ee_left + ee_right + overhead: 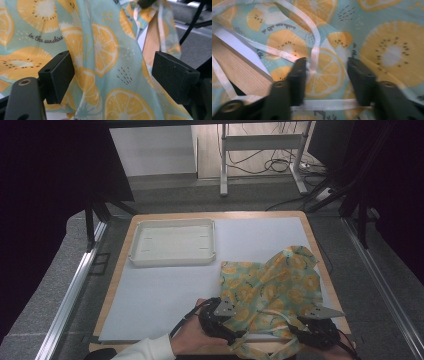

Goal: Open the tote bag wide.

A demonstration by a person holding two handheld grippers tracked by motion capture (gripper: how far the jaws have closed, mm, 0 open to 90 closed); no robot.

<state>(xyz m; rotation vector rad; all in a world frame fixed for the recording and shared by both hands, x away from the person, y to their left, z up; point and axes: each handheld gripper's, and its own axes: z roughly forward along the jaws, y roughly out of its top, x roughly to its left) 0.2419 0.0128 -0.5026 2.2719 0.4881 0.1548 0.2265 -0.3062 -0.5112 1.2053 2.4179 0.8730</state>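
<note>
A light-blue cloth printed with orange and lemon slices lies crumpled on the right half of the table. White straps are sewn to it, and one hangs over the near edge. My left gripper is at the cloth's near left corner. In the left gripper view it is open, a raised fold of cloth standing between the wide jaws without touching the pads. My right gripper is at the near right corner. In the slightly blurred right gripper view it hovers over the cloth, jaws apart.
An empty white tray sits at the back left of the pale mat. The wooden table edge runs just under my right gripper. Metal rails flank the table, and a desk frame with cables stands beyond it.
</note>
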